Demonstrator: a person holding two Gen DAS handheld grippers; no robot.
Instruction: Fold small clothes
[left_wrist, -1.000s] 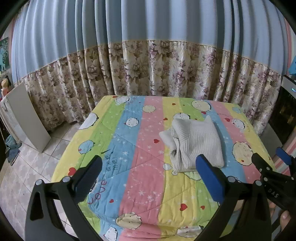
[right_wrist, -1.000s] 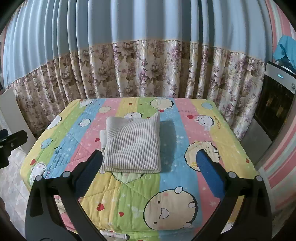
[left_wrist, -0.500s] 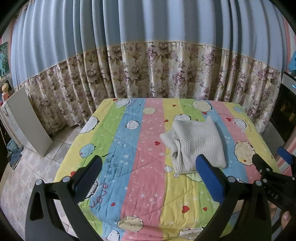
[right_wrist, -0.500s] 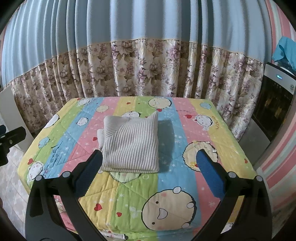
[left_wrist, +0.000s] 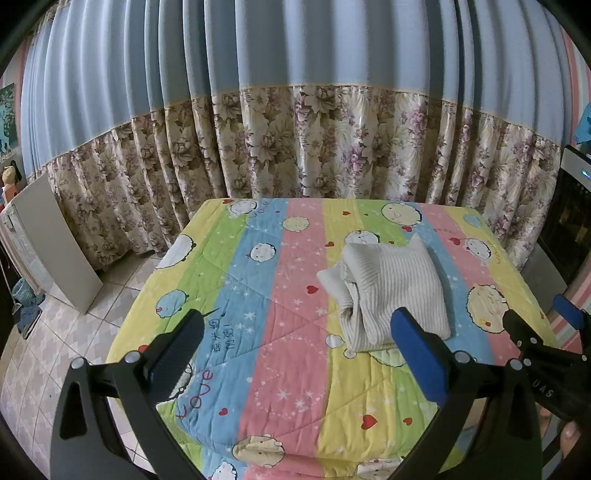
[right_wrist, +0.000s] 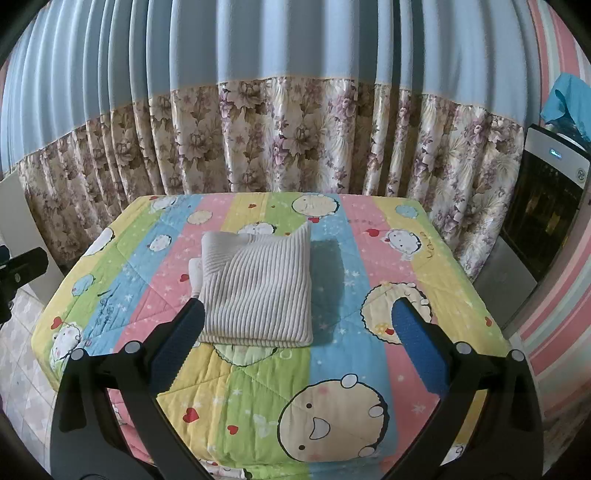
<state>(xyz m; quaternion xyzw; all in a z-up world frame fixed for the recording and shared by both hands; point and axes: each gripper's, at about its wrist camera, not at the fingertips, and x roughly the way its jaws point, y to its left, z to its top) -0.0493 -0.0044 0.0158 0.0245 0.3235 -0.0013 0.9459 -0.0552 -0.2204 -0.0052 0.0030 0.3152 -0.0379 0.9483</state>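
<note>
Folded ribbed grey garment (right_wrist: 256, 286) on striped cartoon quilt (right_wrist: 332, 369) covering the table, middle of the far half. Likely light, soft and floppy; best taken by a folded edge or corner. Left gripper (left_wrist: 297, 354) and right gripper (right_wrist: 295, 343): fingers spread wide, holding nothing, clear of the cloth.

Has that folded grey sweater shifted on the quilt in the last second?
No. The grey sweater covers the same cartoon prints on the quilt as before; only the cameras pulled back.

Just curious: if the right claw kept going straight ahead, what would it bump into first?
Probably the folded grey ribbed knit garment on the striped cartoon quilt, though depth is unclear.
</note>
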